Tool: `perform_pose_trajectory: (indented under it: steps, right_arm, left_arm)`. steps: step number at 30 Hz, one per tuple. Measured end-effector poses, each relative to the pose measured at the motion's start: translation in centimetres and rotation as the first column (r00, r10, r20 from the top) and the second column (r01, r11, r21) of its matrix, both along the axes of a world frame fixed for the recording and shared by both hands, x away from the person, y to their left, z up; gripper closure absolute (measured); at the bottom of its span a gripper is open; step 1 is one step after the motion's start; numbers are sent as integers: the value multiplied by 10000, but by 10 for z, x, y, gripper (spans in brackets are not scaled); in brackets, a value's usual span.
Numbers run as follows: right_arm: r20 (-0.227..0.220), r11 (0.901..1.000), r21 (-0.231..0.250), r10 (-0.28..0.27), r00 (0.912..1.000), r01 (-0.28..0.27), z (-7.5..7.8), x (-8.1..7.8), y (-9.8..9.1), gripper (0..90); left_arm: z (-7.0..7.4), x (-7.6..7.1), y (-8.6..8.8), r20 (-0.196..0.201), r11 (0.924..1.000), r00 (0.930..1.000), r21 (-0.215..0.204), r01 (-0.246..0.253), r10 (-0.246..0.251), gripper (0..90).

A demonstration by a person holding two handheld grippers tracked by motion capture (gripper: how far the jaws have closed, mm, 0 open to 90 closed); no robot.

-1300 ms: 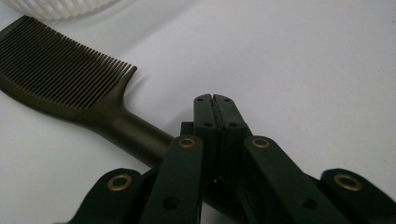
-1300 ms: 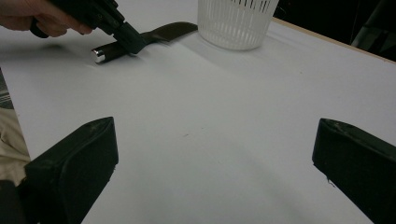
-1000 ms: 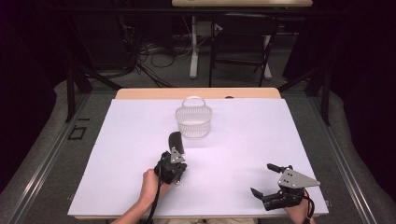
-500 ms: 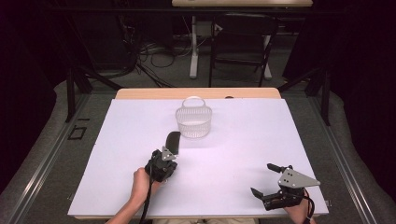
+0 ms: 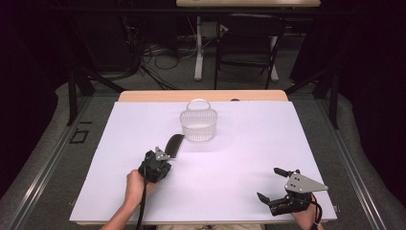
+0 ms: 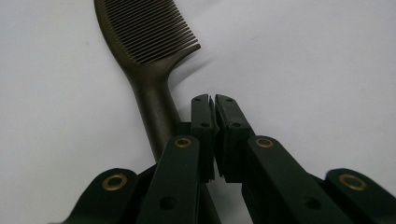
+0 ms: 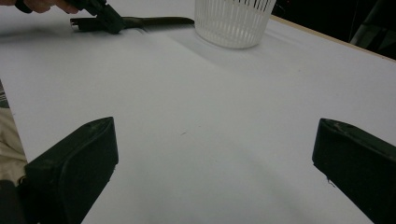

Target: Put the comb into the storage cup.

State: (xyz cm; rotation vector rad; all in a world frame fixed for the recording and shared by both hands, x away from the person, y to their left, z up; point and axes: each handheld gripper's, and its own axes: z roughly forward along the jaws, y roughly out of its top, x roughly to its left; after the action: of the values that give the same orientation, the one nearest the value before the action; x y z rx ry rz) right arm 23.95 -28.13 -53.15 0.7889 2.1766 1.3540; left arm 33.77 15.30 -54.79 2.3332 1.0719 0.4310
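high view: up above the near edge, looking forward and down over the whole table (image 5: 239, 143) | left gripper view: super close, right on the comb (image 6: 144, 51) | right gripper view: low, facing basket (image 7: 233, 21); shares comb, basket with high view

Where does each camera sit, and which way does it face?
High view: above the person's side, facing forward and down on the white table; forearms and both tools show.
Left gripper view: on the left tool, facing along its shut jaws beside the dark plastic comb.
Right gripper view: on the right tool, facing across the table; open jaws show.
Both gripper views share the comb; the white ribbed plastic basket is in the right and high views.
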Motion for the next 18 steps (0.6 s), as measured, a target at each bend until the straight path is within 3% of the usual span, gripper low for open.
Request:
perform_pose_trajectory:
  steps: [18]
  right_arm:
    - [29,10000,4,-21,10000,21,0,0,0,0]
  left_arm:
    - [1,9,18,15,9985,9994,441,-338,337,851]
